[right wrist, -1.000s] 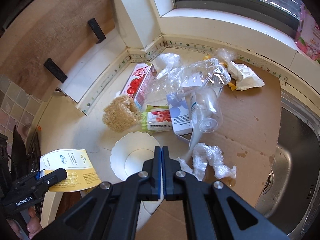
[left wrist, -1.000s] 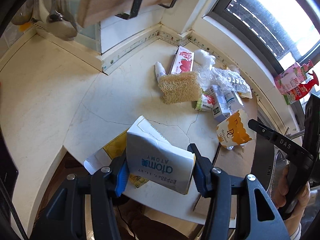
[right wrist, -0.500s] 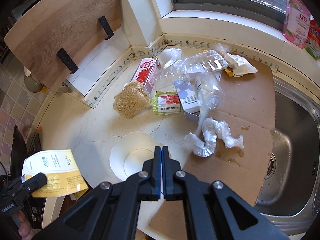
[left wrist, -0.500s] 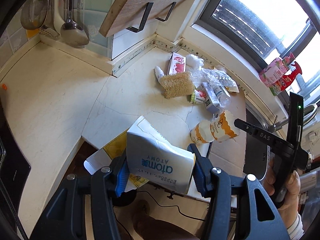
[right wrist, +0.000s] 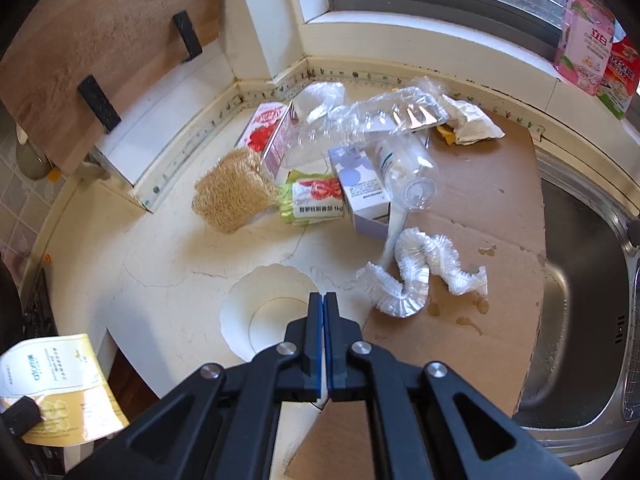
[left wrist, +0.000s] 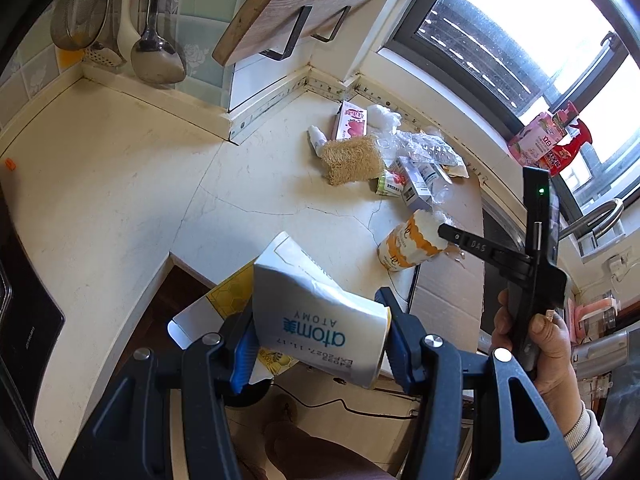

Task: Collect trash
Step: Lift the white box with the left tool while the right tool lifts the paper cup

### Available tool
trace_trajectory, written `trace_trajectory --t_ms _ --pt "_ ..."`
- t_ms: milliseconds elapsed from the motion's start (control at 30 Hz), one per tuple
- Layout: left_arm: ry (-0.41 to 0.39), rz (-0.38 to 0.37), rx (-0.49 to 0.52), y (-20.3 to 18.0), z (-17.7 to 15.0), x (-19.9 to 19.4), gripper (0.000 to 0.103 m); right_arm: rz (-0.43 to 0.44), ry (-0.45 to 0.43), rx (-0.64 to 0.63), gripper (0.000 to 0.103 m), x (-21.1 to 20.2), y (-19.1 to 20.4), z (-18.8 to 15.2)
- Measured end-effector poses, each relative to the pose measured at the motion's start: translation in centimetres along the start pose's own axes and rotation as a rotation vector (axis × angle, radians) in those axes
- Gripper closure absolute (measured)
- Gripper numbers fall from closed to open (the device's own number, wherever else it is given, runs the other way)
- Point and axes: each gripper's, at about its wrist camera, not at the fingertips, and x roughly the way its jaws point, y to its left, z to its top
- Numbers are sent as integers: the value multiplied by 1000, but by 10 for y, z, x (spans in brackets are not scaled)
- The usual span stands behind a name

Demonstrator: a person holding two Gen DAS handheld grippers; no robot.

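The left claw point(left wrist: 318, 344) is clamped on a white carton point(left wrist: 316, 320) printed "atom", a yellow packet point(left wrist: 236, 292) pinched behind it. The carton's long axis runs from the pads up and to the far left, its open flap end pointing away over the table point(left wrist: 120, 184) edge; its near end is crumpled and its print reads upside down. The right claw point(right wrist: 323, 344) has its pads together on the thin rim of a white paper cup point(right wrist: 268, 316), which hides the rim's near part. The cup lies on its side at the table's near edge beside brown cardboard point(right wrist: 480, 200), its orange-patterned base pointing left. Farther off lie a fibrous loofah point(right wrist: 232, 196), a crushed clear bottle point(right wrist: 376, 120) and frilly white paper liners point(right wrist: 416, 276).
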Motion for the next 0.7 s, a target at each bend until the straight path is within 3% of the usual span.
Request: trace_trajectory --t_ms 167,400,700 --pt "-5 0 -12 3 1 2 51 13 34 24 100 12 -6 -1" --pt "6 -4 -28 4 -1 8 51 52 112 64 86 33 -19 -3" --pt "10 -2 -36 2 -1 14 51 166 193 150 85 50 -25 -3"
